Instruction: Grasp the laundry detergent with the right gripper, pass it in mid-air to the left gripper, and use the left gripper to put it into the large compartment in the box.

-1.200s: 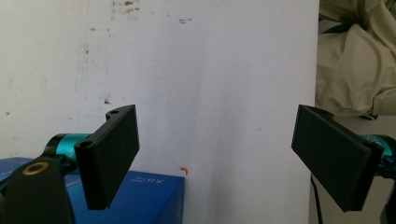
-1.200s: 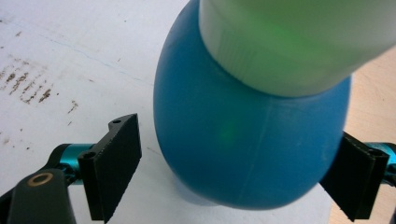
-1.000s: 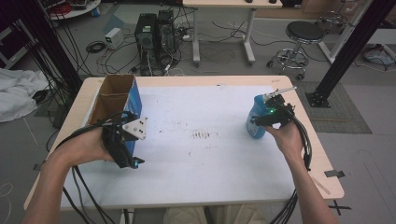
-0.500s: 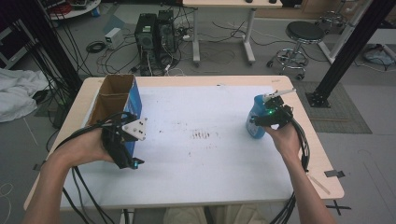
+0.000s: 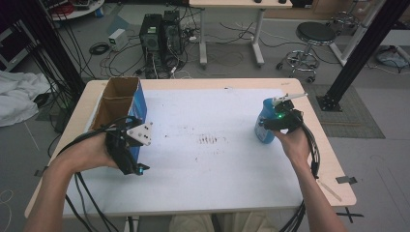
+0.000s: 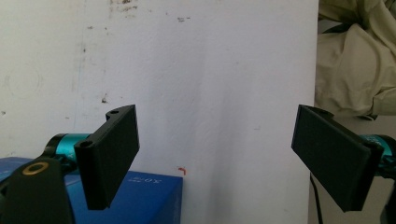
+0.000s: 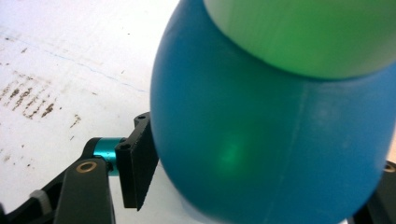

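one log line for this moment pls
left gripper: open, empty, by blue box | right gripper: shut on blue bottle, upright on table

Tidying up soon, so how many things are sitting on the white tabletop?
2: a cardboard box at the left edge by the left gripper, and a blue bottle at the right, between the right gripper's jaws.

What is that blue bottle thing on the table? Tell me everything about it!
The blue bottle stands upright on the white table, near its right edge. It has a rounded, smooth blue body that looks like plastic, and a pale cap on top, lit green in the right gripper view. The right tool is around it, one black jaw against its side.
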{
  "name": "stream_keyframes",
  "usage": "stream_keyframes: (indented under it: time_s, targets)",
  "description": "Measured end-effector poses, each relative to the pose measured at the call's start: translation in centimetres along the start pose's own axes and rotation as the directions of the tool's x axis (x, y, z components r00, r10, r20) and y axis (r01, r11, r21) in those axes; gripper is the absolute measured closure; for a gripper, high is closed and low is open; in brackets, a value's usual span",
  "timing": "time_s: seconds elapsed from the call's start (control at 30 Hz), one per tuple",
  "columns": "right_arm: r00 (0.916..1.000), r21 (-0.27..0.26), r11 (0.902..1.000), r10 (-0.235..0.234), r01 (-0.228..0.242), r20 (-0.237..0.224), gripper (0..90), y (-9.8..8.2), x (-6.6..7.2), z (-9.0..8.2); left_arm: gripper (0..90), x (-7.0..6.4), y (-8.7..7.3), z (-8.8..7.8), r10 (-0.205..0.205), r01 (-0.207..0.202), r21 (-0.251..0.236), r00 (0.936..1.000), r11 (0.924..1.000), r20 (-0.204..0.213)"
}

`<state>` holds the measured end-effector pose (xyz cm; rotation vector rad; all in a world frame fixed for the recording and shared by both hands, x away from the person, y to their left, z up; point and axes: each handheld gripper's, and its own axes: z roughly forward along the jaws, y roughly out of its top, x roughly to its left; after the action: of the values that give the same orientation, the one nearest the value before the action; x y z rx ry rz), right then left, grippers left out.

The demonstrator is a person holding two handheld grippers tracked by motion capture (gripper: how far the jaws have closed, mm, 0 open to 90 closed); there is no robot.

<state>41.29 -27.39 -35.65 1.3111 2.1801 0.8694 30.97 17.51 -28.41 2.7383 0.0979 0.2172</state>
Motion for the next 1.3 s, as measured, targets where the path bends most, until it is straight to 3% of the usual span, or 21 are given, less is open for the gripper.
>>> stream_keyframes:
  time_s: [0.77, 0.87, 1.3]
  targets:
    - [0.9986, -0.025, 0.9983, 0.053, -0.053, 0.005, 35.6, -0.28, -0.19, 0.34, 15.1, -0.08, -0.13, 0.08, -0.004, 0.004, -0.002, 1.0000, 1.0000, 0.000]
    - [0.9981, -0.029, 0.9977, 0.062, -0.062, 0.003, 40.1, -0.37, -0.30, 0.36, 15.1, -0.10, -0.18, 0.09, -0.006, 0.006, -0.002, 1.0000, 1.0000, 0.000]
    - [0.9982, -0.040, 0.9982, 0.047, -0.045, 0.037, 45.9, -0.51, -0.13, 0.22, 15.1, -0.21, -0.10, 0.13, -0.009, 0.009, -0.007, 1.0000, 0.9999, -0.004]
